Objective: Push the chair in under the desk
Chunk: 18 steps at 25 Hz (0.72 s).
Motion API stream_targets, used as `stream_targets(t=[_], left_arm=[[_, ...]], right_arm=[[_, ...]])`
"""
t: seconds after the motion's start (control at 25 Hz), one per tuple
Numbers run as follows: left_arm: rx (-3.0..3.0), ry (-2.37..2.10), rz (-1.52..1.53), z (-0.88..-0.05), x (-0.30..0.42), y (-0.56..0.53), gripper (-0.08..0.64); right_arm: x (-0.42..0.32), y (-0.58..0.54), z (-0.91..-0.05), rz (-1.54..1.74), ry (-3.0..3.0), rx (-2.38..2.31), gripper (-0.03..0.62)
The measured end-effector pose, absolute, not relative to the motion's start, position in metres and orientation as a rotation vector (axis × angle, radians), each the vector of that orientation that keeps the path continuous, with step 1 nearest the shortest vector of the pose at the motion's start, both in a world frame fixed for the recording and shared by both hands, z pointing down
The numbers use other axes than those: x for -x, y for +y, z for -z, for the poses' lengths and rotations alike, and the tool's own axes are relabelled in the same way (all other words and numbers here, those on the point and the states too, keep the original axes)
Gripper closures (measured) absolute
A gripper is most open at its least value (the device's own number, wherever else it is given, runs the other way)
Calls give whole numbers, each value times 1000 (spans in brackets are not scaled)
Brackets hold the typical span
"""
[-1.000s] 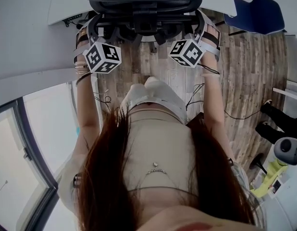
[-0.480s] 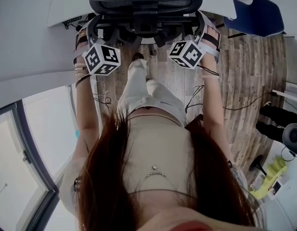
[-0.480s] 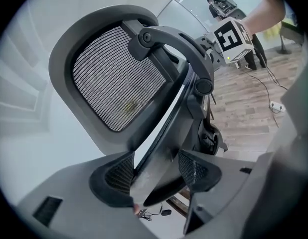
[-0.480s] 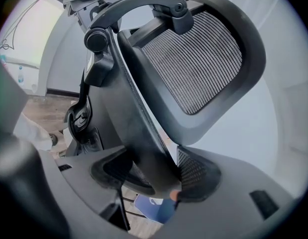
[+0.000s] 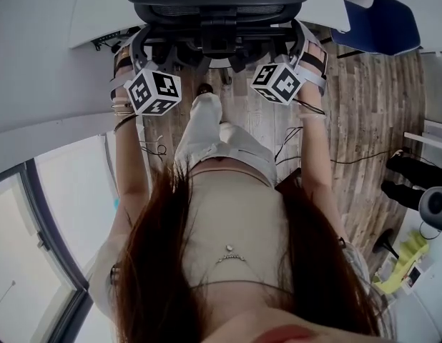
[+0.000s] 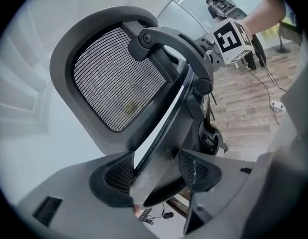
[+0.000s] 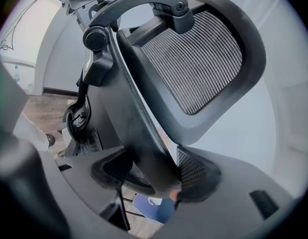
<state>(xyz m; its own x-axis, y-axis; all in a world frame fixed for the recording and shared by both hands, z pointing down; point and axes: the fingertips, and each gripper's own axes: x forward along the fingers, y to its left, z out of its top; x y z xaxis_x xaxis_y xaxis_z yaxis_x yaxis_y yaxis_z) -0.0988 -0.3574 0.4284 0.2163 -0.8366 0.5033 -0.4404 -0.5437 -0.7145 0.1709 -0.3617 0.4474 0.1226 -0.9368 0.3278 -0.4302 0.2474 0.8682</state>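
The black mesh office chair (image 5: 217,9) stands at the top of the head view, its back toward me and its front under the white desk (image 5: 99,9). My left gripper (image 5: 137,46) is shut on the left edge of the chair's back frame; in the left gripper view (image 6: 156,172) the frame edge sits between both pads, below the mesh headrest (image 6: 111,78). My right gripper (image 5: 301,43) is shut on the right edge, and the right gripper view (image 7: 154,173) shows the frame (image 7: 139,133) clamped the same way. Both marker cubes (image 5: 153,91) face up.
A blue chair (image 5: 382,20) stands at the top right by the desk's corner. Cables (image 5: 289,145) trail over the wooden floor. A glass partition (image 5: 35,213) runs along the left. Another person's dark shoes (image 5: 414,177) and a yellow-green device (image 5: 403,263) are at the right.
The person's leg in light trousers has stepped forward toward the chair base. Both grippers stay clamped on the chair back, barely shifted in view.
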Motion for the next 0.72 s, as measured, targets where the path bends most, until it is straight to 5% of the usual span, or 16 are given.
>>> stream_targets(t=[0.72], left_arm=[[2091, 1156, 1257, -429, 97, -375, 287]], right_arm=[[-173, -379, -447, 613, -1454, -1380, 319]])
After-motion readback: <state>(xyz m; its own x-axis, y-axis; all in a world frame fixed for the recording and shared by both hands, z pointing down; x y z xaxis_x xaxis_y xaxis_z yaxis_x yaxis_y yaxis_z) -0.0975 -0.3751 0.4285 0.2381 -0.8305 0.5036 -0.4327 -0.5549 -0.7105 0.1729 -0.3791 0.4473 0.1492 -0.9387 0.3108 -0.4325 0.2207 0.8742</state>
